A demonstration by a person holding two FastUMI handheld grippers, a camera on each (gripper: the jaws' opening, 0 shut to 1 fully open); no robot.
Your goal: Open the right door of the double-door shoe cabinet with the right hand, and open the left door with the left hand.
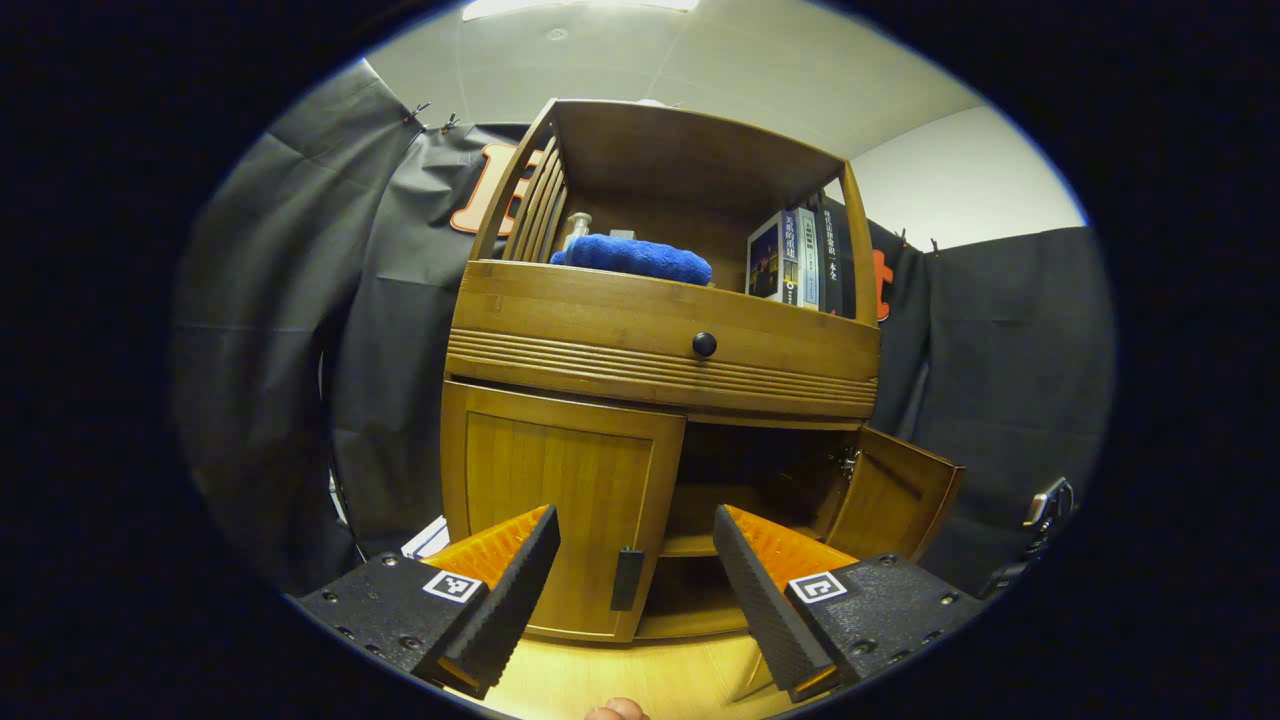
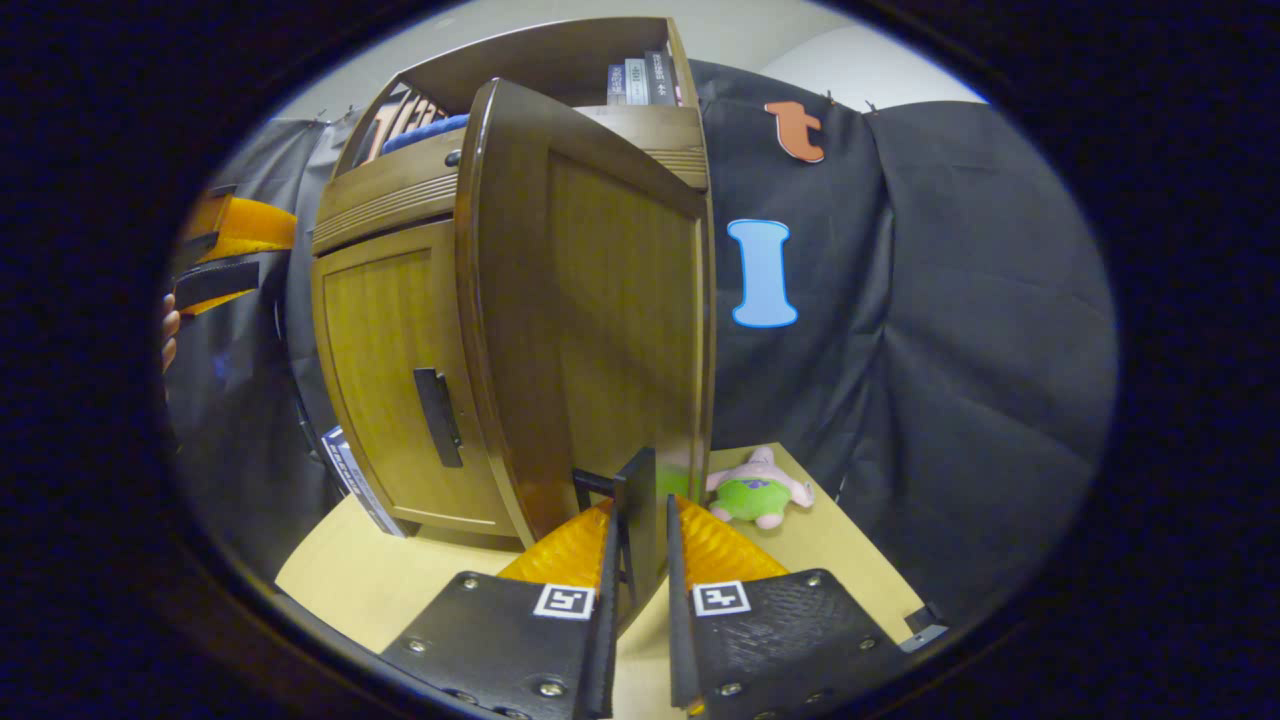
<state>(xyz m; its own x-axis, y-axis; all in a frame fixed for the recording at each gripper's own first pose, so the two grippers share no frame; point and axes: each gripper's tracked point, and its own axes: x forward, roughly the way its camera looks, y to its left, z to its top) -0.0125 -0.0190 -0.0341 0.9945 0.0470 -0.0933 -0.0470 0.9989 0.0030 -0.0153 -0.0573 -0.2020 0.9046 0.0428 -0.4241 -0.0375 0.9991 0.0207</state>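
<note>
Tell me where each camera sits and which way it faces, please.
Left gripper view: rides on the left claw, open, facing the cabinet front; left door closed, right door open; a fingertip at the bottom.
Right gripper view: rides on the right claw, shut on the right door's handle, looking along that door; the left claw and a hand at far left.
Both share the cabinet and its doors.

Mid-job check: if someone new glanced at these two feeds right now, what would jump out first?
The right door swung wide open, with the right tongs shut on its handle. Next, the left door closed, its handle between the open left tongs but untouched. Above, a blue towel and books on the top shelf.
</note>
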